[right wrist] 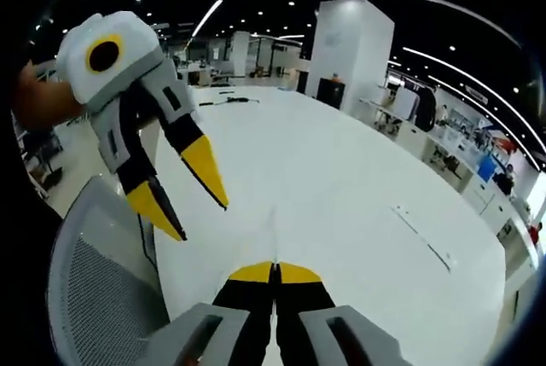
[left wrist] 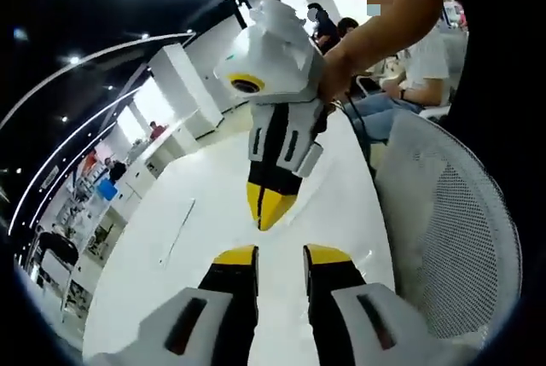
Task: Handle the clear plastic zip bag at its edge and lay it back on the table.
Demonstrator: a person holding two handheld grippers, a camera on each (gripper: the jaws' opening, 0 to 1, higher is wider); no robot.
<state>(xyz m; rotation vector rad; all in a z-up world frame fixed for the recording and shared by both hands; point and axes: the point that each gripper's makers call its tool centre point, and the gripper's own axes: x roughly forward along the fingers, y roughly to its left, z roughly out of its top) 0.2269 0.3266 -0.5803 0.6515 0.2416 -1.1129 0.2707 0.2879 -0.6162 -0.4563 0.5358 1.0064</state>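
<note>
Left gripper [left wrist: 280,255]: jaws apart, holding nothing. Right gripper [right wrist: 275,272]: jaws closed on the edge of the clear zip bag [right wrist: 274,229], which extends ahead of them above the white counter [right wrist: 341,187].

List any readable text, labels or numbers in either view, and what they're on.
None readable.
Pillar: a faint mark on its face, too blurred to read.
Left gripper, right gripper, table: no print visible.
</note>
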